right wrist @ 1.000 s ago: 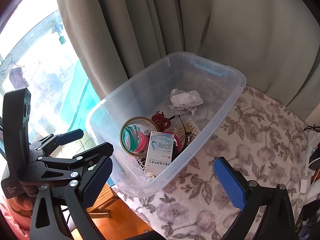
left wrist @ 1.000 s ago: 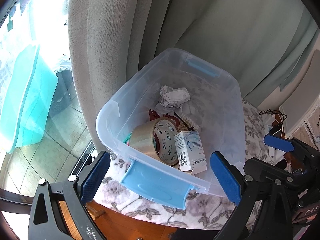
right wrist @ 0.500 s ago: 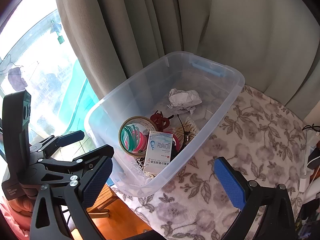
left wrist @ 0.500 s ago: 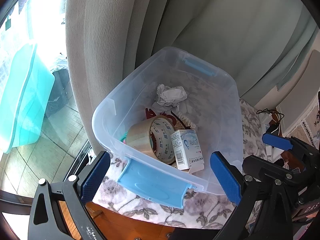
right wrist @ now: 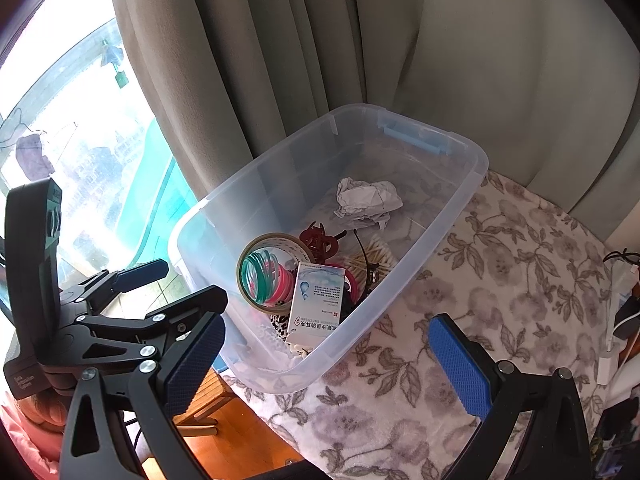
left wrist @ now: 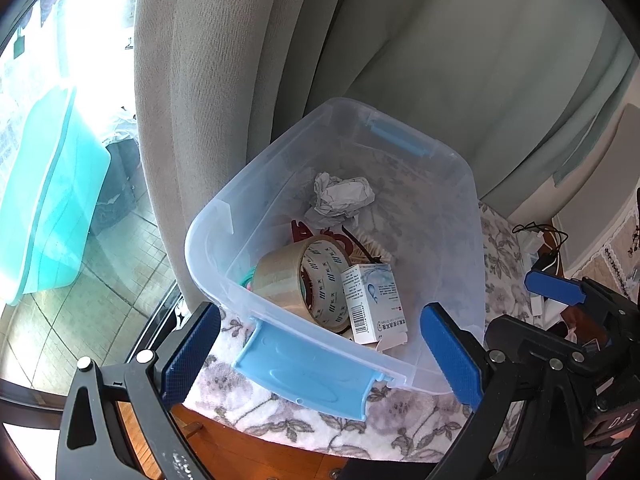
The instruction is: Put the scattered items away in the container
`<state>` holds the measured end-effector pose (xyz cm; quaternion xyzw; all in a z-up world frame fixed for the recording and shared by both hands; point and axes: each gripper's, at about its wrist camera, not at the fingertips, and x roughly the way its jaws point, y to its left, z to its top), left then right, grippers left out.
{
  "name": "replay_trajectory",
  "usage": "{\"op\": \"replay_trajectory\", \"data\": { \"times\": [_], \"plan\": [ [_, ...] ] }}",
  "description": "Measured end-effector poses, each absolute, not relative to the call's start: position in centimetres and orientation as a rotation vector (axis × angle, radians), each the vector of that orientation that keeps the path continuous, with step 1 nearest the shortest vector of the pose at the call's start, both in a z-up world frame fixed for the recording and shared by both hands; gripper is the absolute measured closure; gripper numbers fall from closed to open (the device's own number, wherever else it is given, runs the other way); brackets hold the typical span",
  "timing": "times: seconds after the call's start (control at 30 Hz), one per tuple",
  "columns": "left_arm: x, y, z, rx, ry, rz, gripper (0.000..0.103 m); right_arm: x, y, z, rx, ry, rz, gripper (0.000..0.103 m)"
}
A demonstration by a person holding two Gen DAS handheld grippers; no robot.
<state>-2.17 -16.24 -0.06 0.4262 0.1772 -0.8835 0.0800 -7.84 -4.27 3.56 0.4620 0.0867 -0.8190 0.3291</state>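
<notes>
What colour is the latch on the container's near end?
Light blue latch, clearest in the left wrist view.

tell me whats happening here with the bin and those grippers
A person holds two grippers, and both the left gripper and the right gripper hang open and empty in front of a clear plastic bin on a floral cloth. Inside the bin lie a packing tape roll, a small medicine box, crumpled paper and a dark red hair claw.
</notes>
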Motion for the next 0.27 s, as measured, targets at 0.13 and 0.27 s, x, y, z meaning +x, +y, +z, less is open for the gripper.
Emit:
{"op": "replay_trajectory", "data": {
  "times": [0.13, 0.27],
  "plan": [
    [-2.0, -16.2, -0.02, 1.261, 0.529, -2.646, 0.003, -7.71, -4.47, 3.74, 1.2, 0.238, -2.146, 0.0],
    [-2.0, -16.11, 0.08, 1.26, 0.521, -2.649, 0.003, -7.72, -4.46, 3.83, 1.199, 0.235, -2.148, 0.0]
  ]
}}
